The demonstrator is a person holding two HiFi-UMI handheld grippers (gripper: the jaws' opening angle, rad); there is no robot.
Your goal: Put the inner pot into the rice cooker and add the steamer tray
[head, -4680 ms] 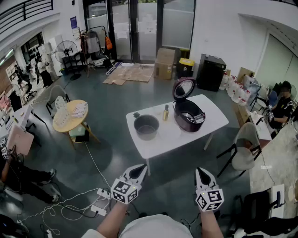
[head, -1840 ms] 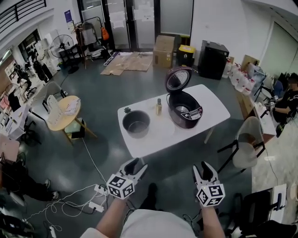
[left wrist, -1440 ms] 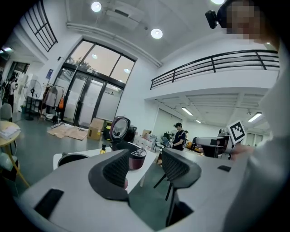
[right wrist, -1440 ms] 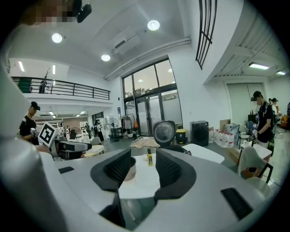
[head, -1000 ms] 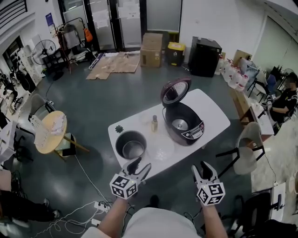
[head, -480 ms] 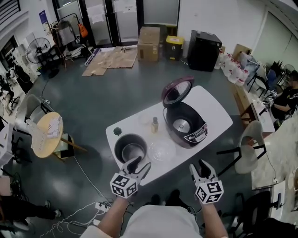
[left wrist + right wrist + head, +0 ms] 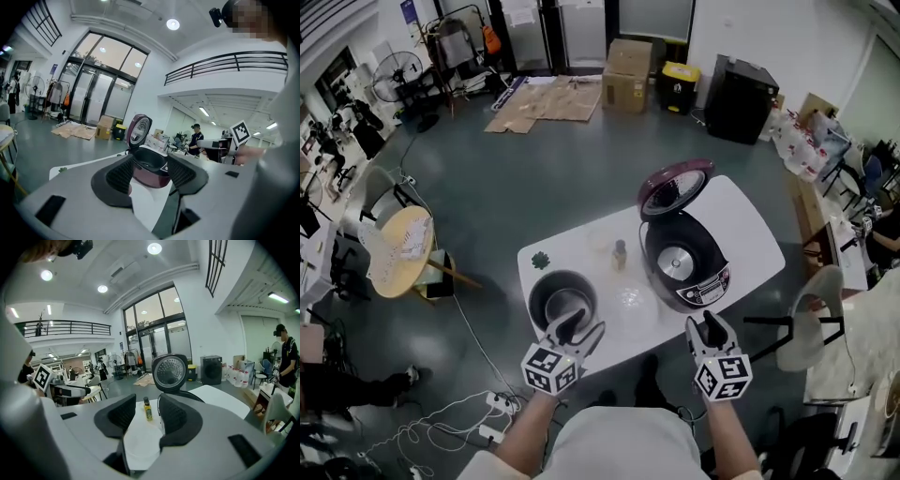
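On the white table (image 7: 752, 232) stands a dark maroon rice cooker (image 7: 686, 263) with its lid (image 7: 673, 187) raised and its cavity bare. The grey metal inner pot (image 7: 562, 300) stands at the table's near left. A clear steamer tray (image 7: 630, 298) lies between pot and cooker. My left gripper (image 7: 573, 327) hovers open at the pot's near rim, and its own view shows the rice cooker (image 7: 149, 166) beyond its empty jaws. My right gripper (image 7: 711, 329) is open at the table's near edge, below the cooker, with nothing between its fingers.
A small yellow bottle (image 7: 620, 254) stands behind the tray and shows again as the bottle (image 7: 148, 409) in the right gripper view. A small green item (image 7: 541, 260) lies at the table's left. A chair (image 7: 811, 328) stands to the right, and cables (image 7: 478, 412) lie on the floor to the left.
Both grippers have come forward to the table's near edge, still open and empty. The table now sits closer and lower in the head view.
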